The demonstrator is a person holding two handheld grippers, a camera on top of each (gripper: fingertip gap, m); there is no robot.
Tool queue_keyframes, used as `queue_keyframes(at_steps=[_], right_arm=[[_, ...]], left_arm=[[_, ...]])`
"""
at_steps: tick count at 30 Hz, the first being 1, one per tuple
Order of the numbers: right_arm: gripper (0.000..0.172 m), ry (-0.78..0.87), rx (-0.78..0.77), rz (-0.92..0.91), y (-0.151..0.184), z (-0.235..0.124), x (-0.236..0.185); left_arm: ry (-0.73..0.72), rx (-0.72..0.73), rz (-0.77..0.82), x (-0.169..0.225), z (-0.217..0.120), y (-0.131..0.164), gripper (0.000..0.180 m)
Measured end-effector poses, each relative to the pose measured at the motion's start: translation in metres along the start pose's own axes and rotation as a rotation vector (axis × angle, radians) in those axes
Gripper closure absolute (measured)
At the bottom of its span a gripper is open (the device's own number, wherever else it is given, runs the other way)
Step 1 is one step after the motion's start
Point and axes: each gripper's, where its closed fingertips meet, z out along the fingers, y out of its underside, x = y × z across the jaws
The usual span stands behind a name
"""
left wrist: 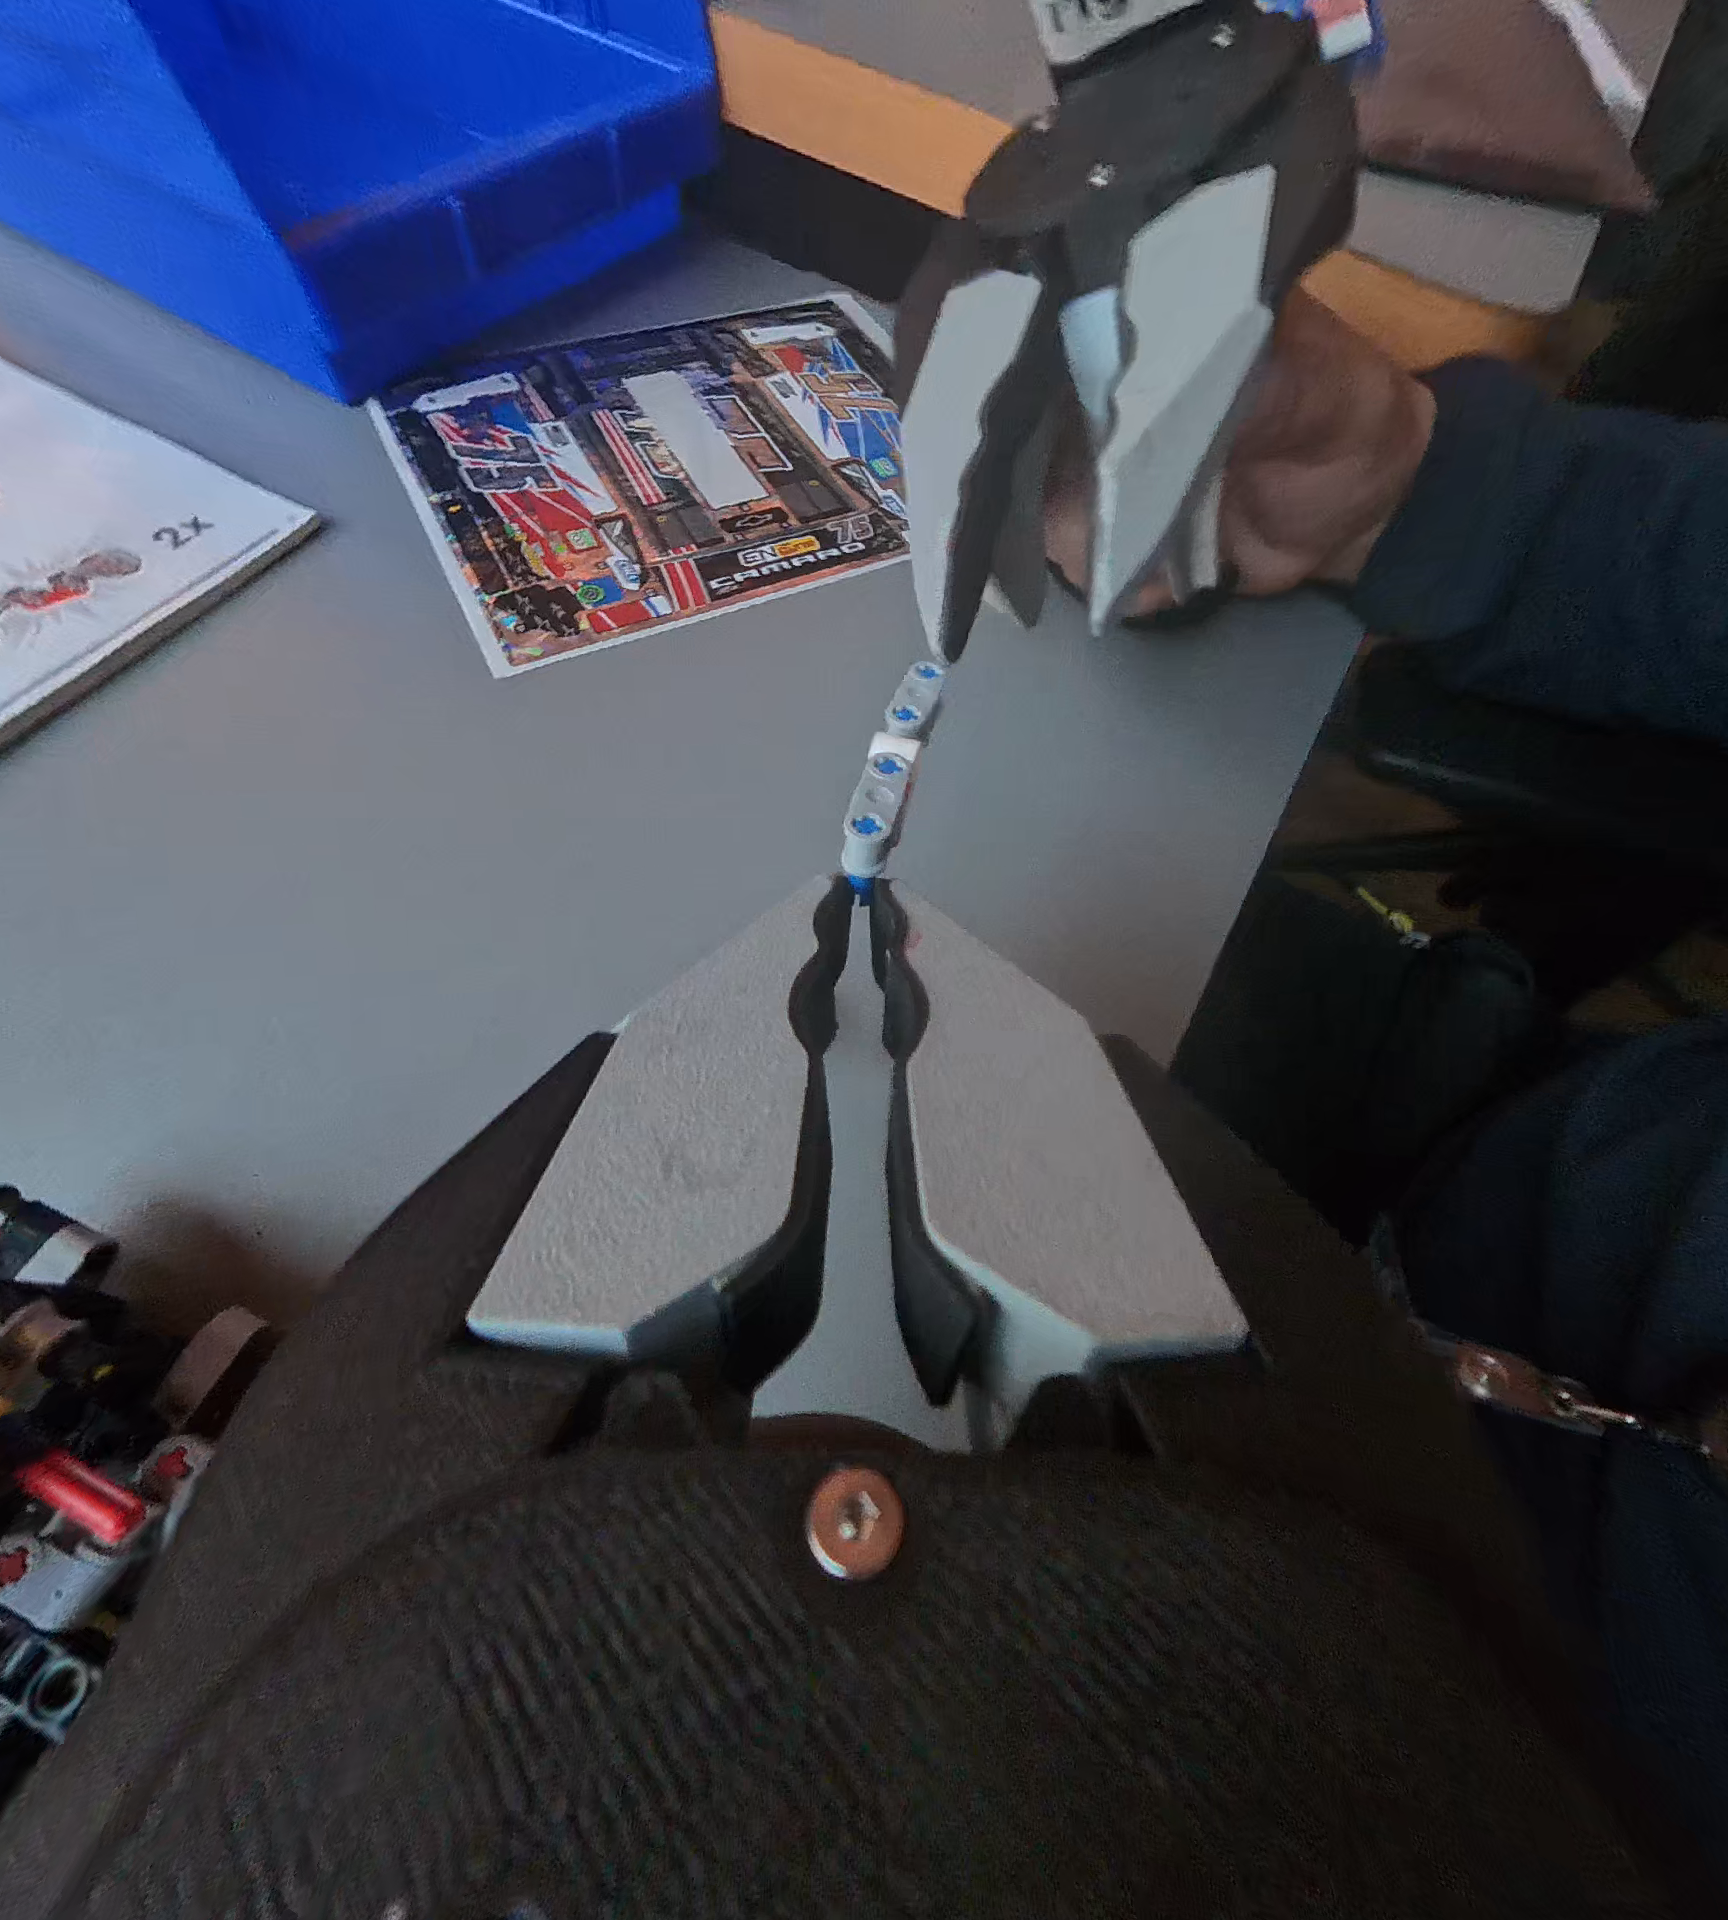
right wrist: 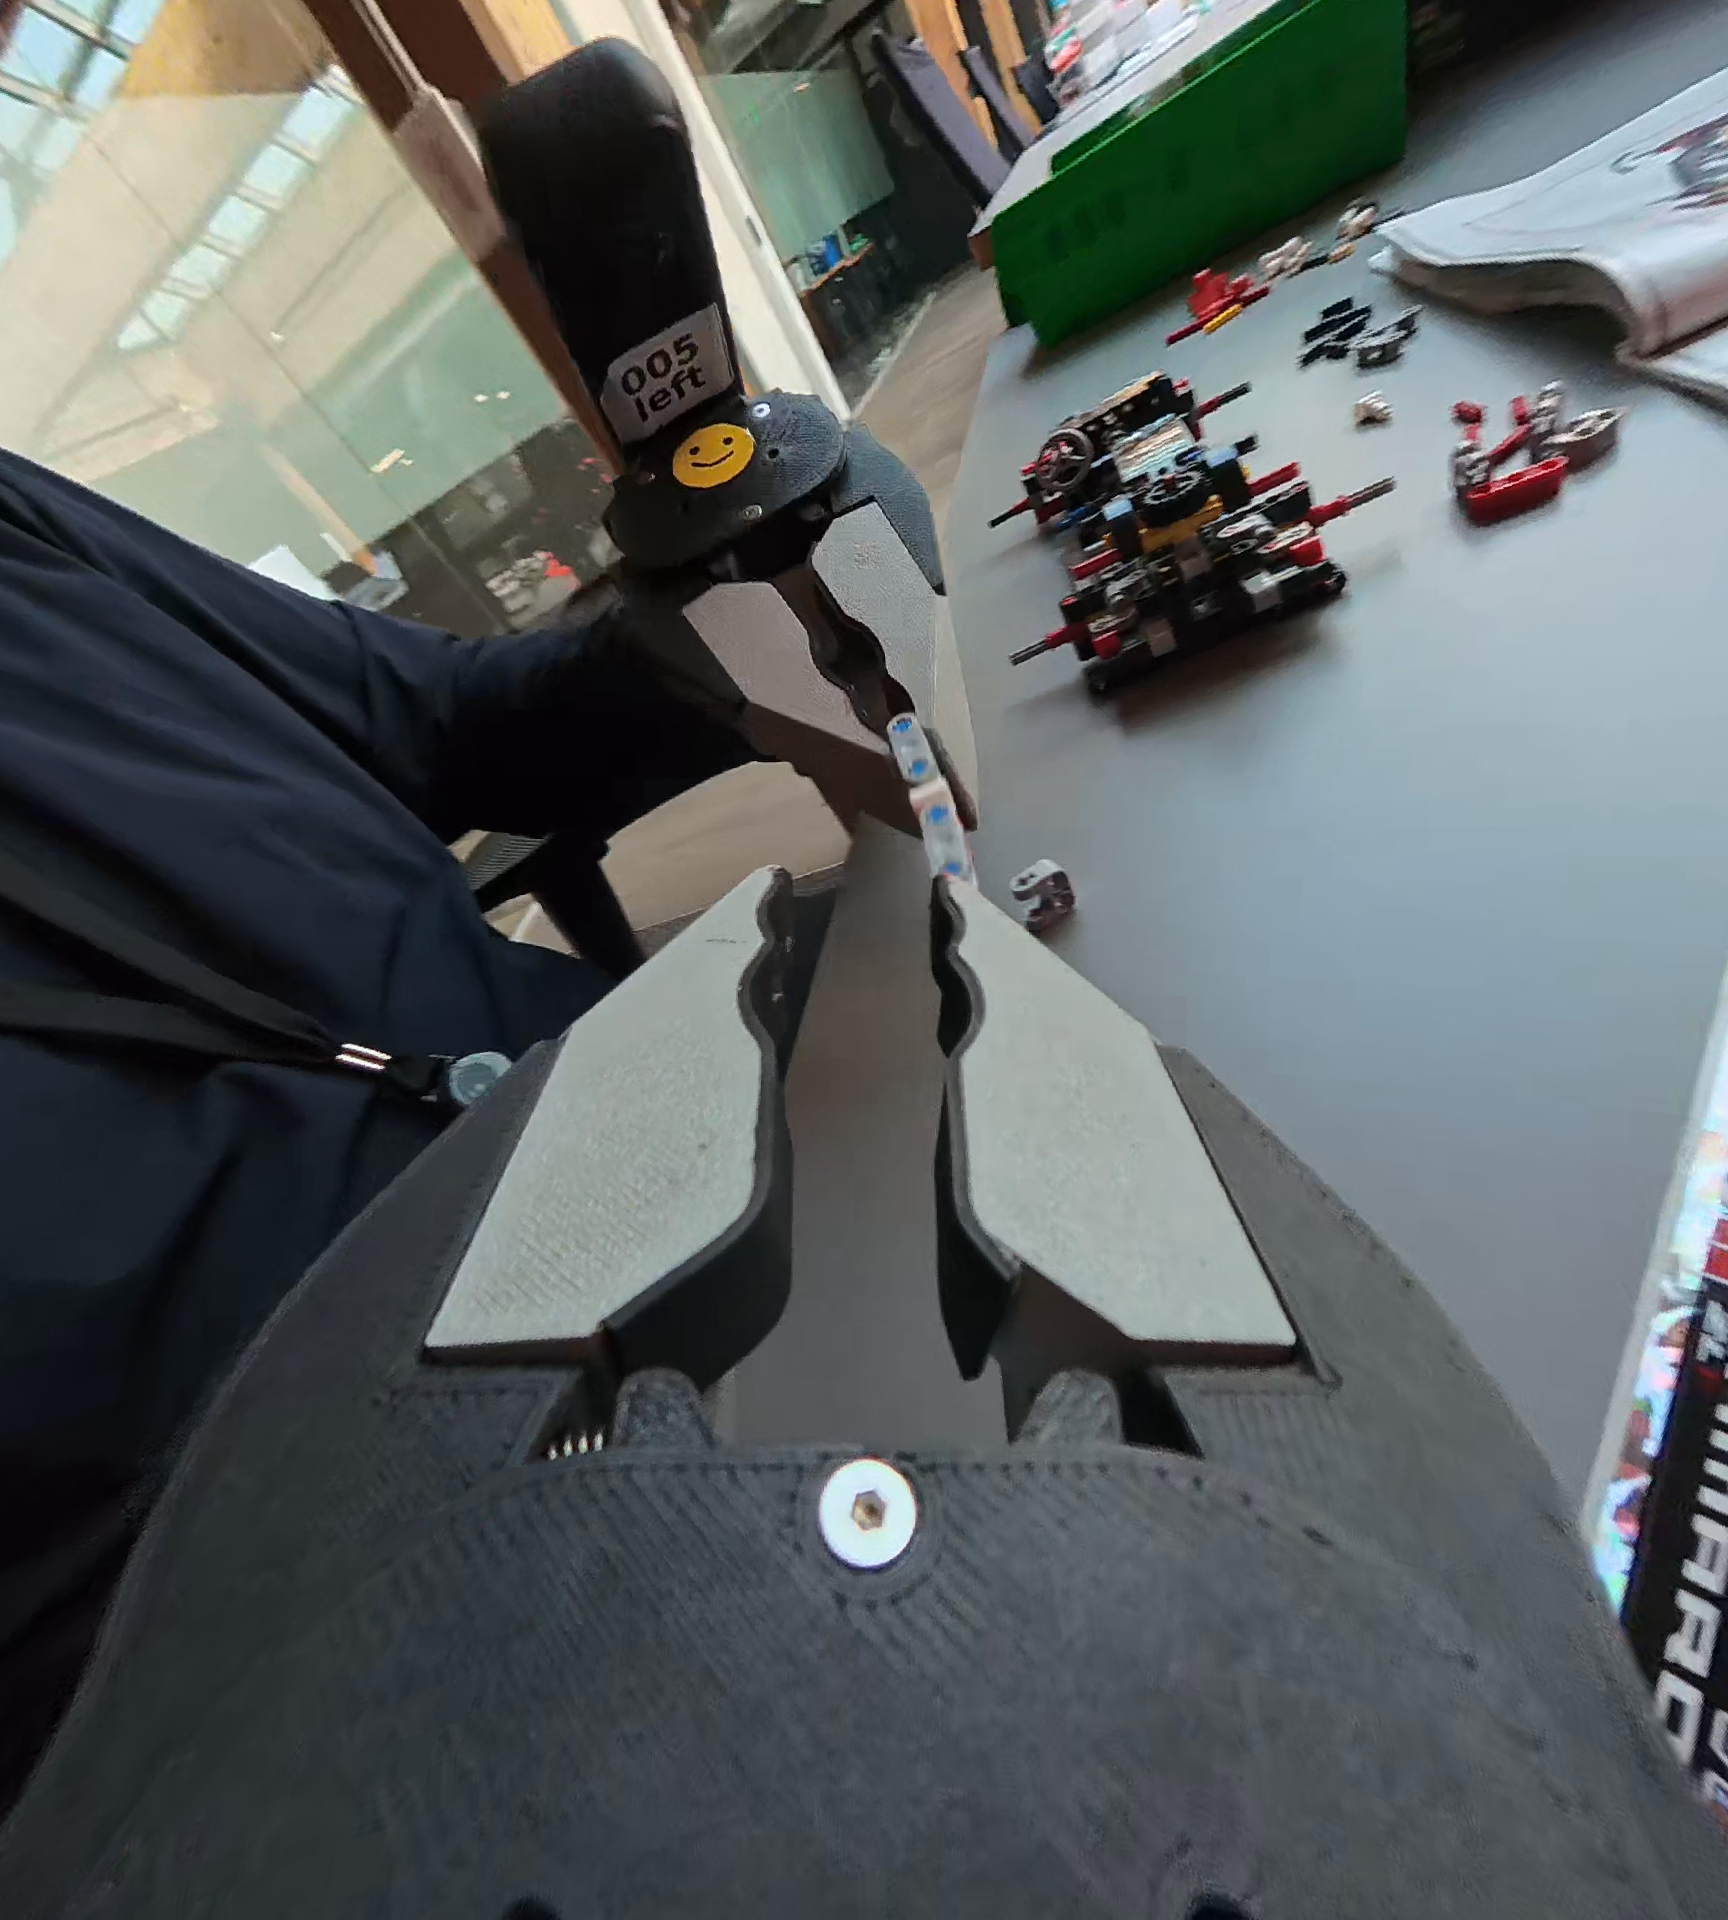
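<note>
My left tongs (left wrist: 857, 891) are clamped on the near end of a light-grey beam with blue pins (left wrist: 886, 769), up over the tabletop (left wrist: 424, 883). My right tongs (right wrist: 860, 894) are spread apart at the beam's other end, one tip touching it.

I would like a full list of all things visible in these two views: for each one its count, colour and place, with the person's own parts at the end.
Beam assembly: one, light grey with blue pins, in the air between both claws.
Blue bin: one, far left on the grey table.
Sticker sheet: one, multicoloured, before the bin.
Instruction booklet: one, white, left edge.
Car chassis: one, black, red and yellow, mid-table.
Small connector: one, grey, near the right claw.
Loose parts: several, red, black, grey.
Green box: one, far end.
Left claw: shut on the assembly's blue pin.
Right claw: open, one fingertip by the assembly's end.
Hand: one, holding the right claw.
</note>
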Motion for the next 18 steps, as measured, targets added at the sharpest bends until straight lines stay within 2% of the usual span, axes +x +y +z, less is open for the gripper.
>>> queue_keyframes(at_steps=[4, 8, 11, 13, 18], right_arm=[[0.142, 0.060, -0.008, -0.045, 0.000, 0.000, 0.005], [0.139, 0.100, -0.024, -0.086, 0.001, 0.002, 0.007], [0.150, 0.092, -0.053, -0.112, 0.005, 0.005, 0.004], [0.164, 0.077, -0.087, -0.134, 0.010, 0.008, 0.000], [0.166, 0.096, -0.116, -0.155, 0.014, 0.011, 0.001]], left_arm=[[0.035, 0.049, -0.132, -0.008, -0.004, -0.002, 0.180], [0.089, 0.047, -0.151, 0.001, -0.001, -0.002, 0.180], [0.110, 0.042, -0.141, 0.008, 0.002, -0.001, 0.180], [0.133, 0.050, -0.140, 0.013, 0.002, -0.002, 0.180], [0.118, 0.029, -0.140, 0.011, 0.006, 0.002, 0.179]])
